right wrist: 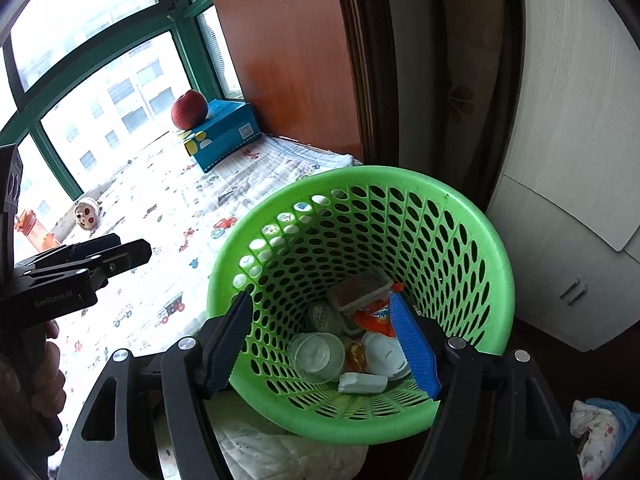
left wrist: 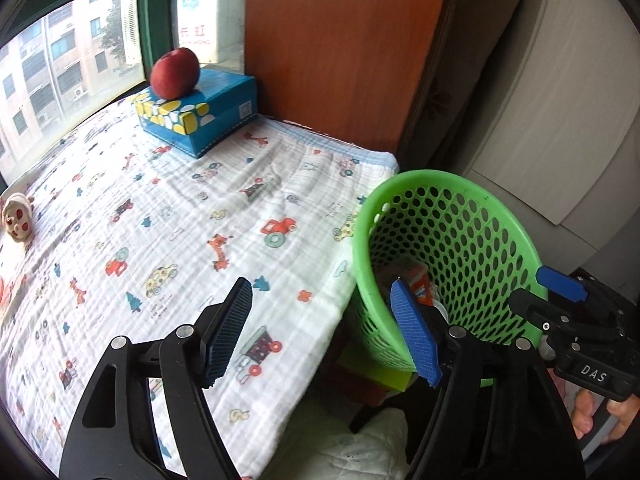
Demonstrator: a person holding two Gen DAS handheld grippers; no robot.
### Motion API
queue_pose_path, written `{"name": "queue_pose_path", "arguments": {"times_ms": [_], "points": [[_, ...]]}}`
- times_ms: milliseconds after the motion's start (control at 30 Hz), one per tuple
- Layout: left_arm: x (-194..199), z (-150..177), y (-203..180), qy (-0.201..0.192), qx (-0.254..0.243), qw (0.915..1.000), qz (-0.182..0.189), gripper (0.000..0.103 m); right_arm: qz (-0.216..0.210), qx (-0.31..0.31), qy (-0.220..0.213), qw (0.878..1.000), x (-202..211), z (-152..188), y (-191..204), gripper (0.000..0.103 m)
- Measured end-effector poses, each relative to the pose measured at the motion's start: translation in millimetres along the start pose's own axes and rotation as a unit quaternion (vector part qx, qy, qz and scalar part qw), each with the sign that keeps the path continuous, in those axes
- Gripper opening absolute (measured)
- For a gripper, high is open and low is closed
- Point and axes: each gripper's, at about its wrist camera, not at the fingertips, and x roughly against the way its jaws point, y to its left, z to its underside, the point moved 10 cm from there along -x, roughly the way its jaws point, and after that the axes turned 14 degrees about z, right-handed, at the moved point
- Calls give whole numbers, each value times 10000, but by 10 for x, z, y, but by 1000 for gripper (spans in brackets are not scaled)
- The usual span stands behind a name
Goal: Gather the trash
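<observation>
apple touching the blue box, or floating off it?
Touching. In the left wrist view the apple sits directly on top of the blue box, with no gap under it; the right wrist view shows the same.

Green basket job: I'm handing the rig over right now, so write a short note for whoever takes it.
Left gripper: open, empty, above the blanket's edge.
Right gripper: open, empty, over the green basket.
Basket beside the bed, holding a clear cup, lidded tub, orange wrapper, white lid and white scrap.
Done: that trash is in.
Left: no loose trash shows on the blanket; the apple, blue box and small toy remain.
</observation>
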Motion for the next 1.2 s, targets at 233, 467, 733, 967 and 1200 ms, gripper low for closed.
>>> {"name": "queue_pose_path", "arguments": {"times_ms": [233,467,733,967,1200], "points": [[431,113,440,-342,391,9977,-430,85,-215,219,-92,9995,138,17,403,75],[865,291,784,-606,613,9909,-1030,97,-391,467,-227,9979,277,18,826,85],[1261,549,1132,-718,904,9815,-1527,98,-562,764,-234,9952,355,104,1255,87],[1501,745,1369,-836,1277,9727,-1747,98,-541,787,-231,9952,383,158,1390,89],[1601,861,1420,-866,1294,9688,-1927,98,-520,781,-212,9954,363,200,1398,89]]}}
